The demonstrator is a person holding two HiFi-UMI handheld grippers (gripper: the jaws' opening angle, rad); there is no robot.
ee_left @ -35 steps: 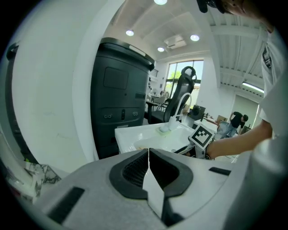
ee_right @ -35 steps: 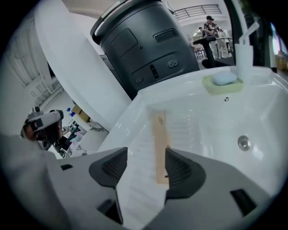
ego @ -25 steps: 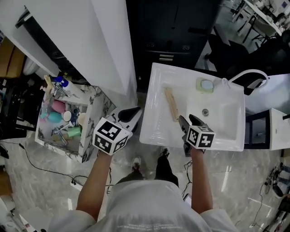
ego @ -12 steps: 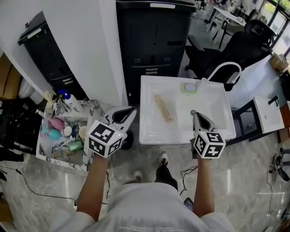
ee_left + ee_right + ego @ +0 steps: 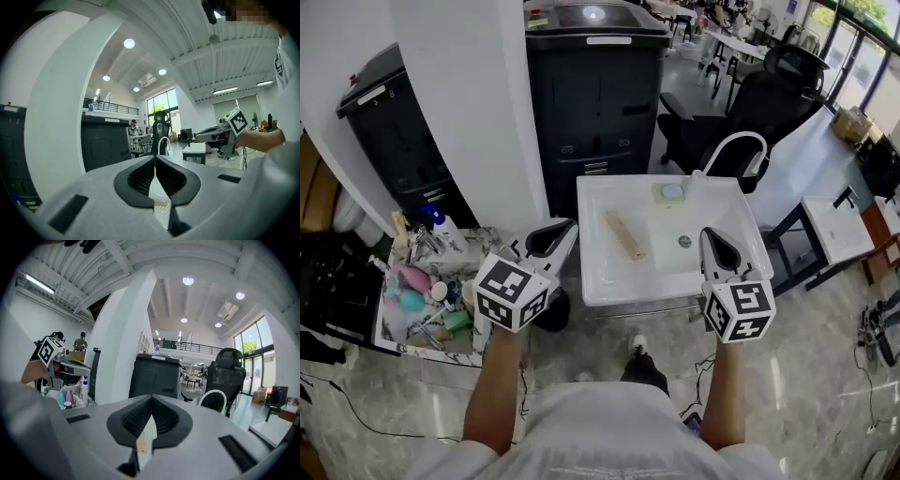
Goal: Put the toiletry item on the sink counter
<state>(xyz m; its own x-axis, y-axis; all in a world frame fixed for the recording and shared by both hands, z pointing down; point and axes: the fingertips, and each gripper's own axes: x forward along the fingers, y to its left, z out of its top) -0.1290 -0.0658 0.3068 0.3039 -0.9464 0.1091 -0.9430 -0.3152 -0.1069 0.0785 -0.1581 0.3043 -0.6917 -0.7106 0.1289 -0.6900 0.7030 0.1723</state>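
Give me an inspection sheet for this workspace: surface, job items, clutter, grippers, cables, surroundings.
Surface: white sink counter with a basin and a white faucet.
Job's things: tan flat toiletry item lies on the counter's left ledge, apart from both grippers.
Clutter: green dish by the faucet; marbled tray of bottles left of the sink.
Grippers: left gripper shut, nothing held; right gripper shut, nothing held; both at the counter's near edge.
Cables: floor cables at far right; nothing seen on the counter.
Surroundings: black cabinet and white pillar behind; office chair beyond the sink.
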